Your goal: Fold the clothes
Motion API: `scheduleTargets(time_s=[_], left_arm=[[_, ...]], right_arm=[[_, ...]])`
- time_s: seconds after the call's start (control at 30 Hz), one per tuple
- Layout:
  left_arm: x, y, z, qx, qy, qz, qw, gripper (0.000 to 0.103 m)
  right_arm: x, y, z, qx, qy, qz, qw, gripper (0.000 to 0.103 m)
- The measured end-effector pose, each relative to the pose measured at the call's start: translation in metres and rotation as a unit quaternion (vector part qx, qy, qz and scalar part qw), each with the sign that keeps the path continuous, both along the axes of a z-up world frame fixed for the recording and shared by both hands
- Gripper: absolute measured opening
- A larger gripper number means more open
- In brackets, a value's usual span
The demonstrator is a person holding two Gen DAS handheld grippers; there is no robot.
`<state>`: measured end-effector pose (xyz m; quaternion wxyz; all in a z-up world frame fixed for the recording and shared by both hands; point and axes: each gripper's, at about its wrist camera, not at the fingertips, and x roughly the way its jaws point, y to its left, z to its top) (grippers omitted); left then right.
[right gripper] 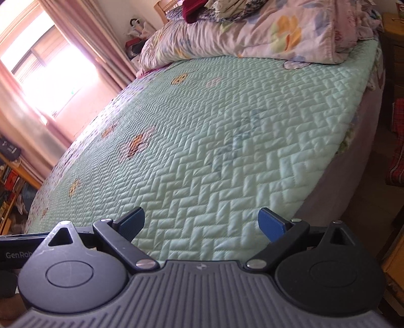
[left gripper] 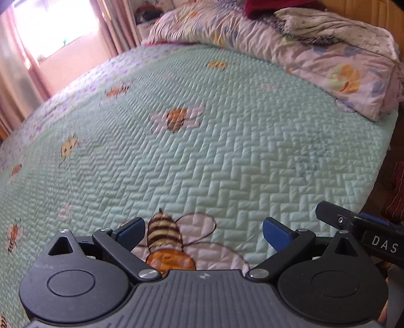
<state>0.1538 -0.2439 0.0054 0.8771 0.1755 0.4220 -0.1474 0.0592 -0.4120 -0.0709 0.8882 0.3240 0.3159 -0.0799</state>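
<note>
1. Holding your left gripper (left gripper: 204,233) wide open over the green quilt (left gripper: 227,151), nothing gripped.
2. Your right gripper (right gripper: 202,223): same, gaping and empty.
3. Clothes (right gripper: 227,8) sit piled on the floral duvet (right gripper: 252,37) at the bed's far end.

White "DAS" on the right gripper (left gripper: 378,242) body; "GenRob", apparently cut off, on the left gripper (right gripper: 15,254) body.

Quilted cloth bedspread (left gripper: 227,156) — mint, soft matt, stitched in ridged herringbone; crumpled floral cotton duvet (right gripper: 265,32); matt black plastic gripper (left gripper: 203,233) — blue pads, shiny metal screws.
</note>
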Motion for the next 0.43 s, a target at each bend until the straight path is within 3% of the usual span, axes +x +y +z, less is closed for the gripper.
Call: scheduleTargets(time_s=[0.43], left_arm=[[0.000, -0.018, -0.004, -0.030, 0.010, -0.015, 0.9994, 0.102]], right_arm=[[-0.012, -0.031, 0.004, 0.019, -0.025, -0.035, 0.999, 0.097]])
